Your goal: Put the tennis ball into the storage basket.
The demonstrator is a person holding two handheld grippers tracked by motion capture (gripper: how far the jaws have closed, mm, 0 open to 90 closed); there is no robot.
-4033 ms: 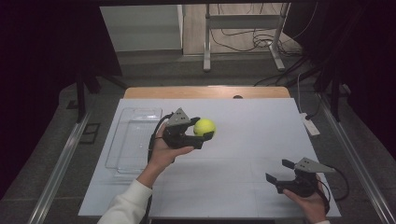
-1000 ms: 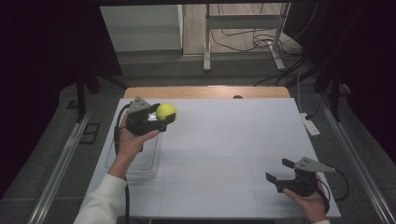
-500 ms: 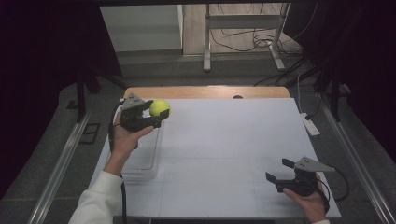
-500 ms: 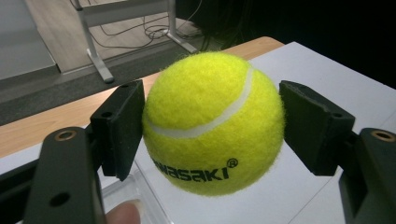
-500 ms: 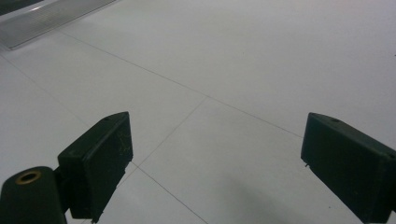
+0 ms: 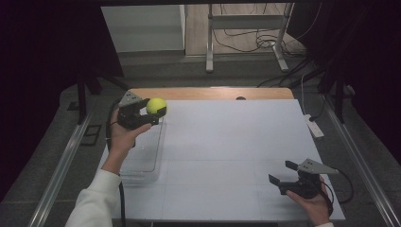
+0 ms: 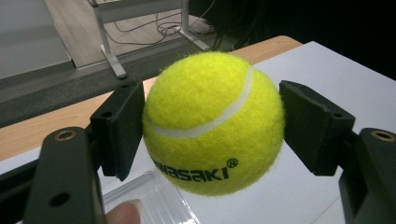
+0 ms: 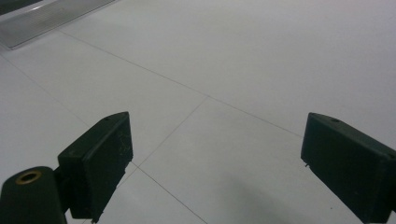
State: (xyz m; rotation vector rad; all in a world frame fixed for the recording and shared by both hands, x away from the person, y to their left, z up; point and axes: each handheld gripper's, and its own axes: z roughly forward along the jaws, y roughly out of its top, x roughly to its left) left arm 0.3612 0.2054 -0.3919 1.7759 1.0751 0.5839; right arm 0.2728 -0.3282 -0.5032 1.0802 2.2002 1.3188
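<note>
The left gripper point(image 6: 152, 113) holds a fuzzy yellow tennis ball point(image 6: 156, 106) up in the air. Its two black jaws press on the ball from both sides, as the left gripper view shows. That ball point(image 7: 213, 122) has a white curved line on it and dark letters near the bottom. The gripper's black pads point(image 7: 122, 125) touch the ball on the left and on the right.

In the high view, the ball hangs above the far left part of the white table point(image 6: 227, 146). It is over the far end of a clear plastic tray point(image 6: 146, 151). The tray is a long, see-through box that lies flat on the left side of the table. Nothing can be seen in the tray. A corner of the clear tray point(image 7: 149, 198) shows just under the ball in the left gripper view, and a fingertip shows at the bottom edge there.

The person's left hand point(image 6: 122, 137) is wrapped around the gripper, and a white sleeve point(image 6: 94, 201) covers the arm.

The right gripper point(image 6: 283, 174) rests low at the near right corner of the table, well apart from the ball and the tray. Its jaws stand wide apart with nothing between them. In the right gripper view, the bare white tabletop point(image 8: 224, 70) with thin lines lies beyond its pads point(image 8: 103, 161).
</note>
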